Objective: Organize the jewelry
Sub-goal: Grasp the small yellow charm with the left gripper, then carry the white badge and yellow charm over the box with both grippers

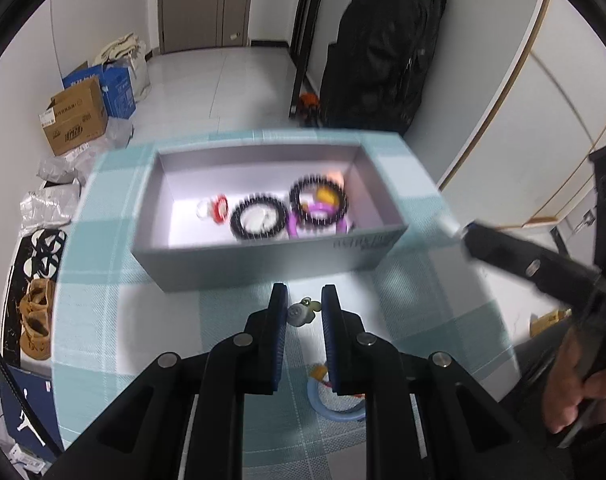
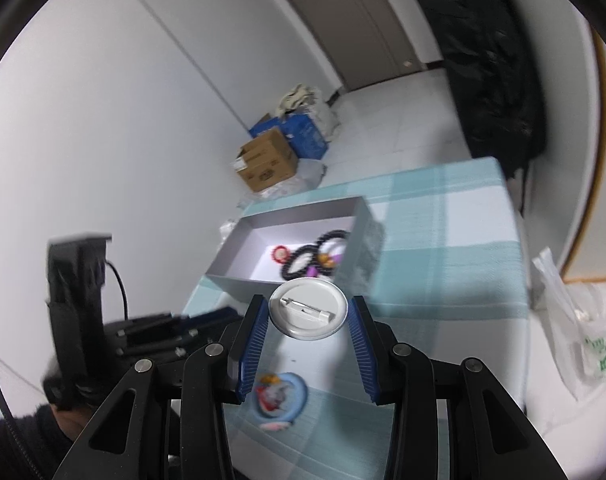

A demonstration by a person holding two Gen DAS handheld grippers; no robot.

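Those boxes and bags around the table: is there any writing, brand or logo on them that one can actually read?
No word can be read.
Grey box: print on its front wall, blurred.
Brown carton: label and dark print, too small.
Blue carton: white print, too small.
Navy box: a white jumping-figure logo, no words.
Plastic bag: green print, blurred.
Pin badge in the right gripper: plain back, no text.
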